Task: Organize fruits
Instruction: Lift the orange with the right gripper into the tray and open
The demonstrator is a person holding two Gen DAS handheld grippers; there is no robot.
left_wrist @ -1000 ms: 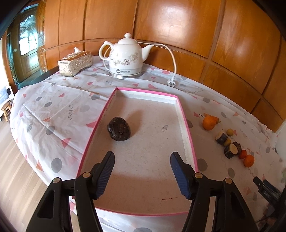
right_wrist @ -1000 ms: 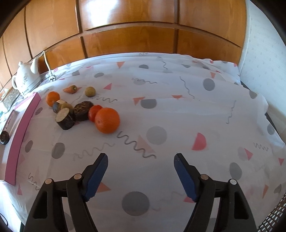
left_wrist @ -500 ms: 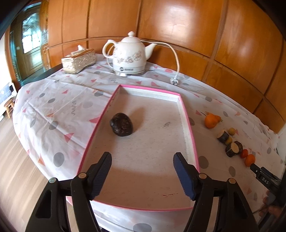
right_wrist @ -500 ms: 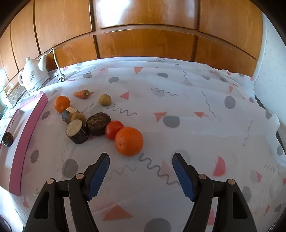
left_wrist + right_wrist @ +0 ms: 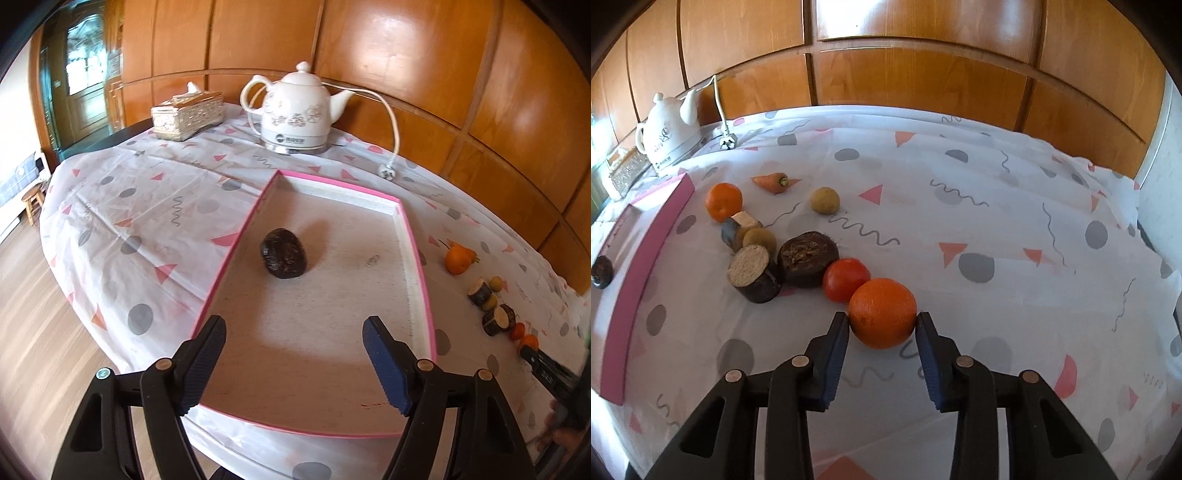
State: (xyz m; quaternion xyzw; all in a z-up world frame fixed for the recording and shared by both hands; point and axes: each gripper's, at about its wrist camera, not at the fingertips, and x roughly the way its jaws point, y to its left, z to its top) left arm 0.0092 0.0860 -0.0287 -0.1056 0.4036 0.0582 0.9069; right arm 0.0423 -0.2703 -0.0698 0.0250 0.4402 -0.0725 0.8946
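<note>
A pink-rimmed tray [image 5: 416, 266] lies on the tablecloth with one dark round fruit [image 5: 283, 252] in it. My left gripper [image 5: 293, 339] is open and empty above the tray's near end. My right gripper [image 5: 882, 325] has its blue pads touching both sides of a large orange [image 5: 882, 312] that rests on the cloth. Beside it lie a red tomato [image 5: 846, 279], a dark round fruit [image 5: 808, 258], a cut dark piece [image 5: 753, 275], a smaller orange [image 5: 723, 201], a carrot [image 5: 772, 182] and a yellowish ball [image 5: 824, 200].
A white kettle [image 5: 298, 110] with its cord and plug [image 5: 386, 171] and a tissue box [image 5: 187, 115] stand at the back of the table. Wood panelling runs behind. The tray's pink edge [image 5: 646, 251] shows at the left of the right wrist view.
My right gripper has moved forward to the large orange and its jaws have narrowed onto it. My left gripper has pulled back and risen a little above the tray.
</note>
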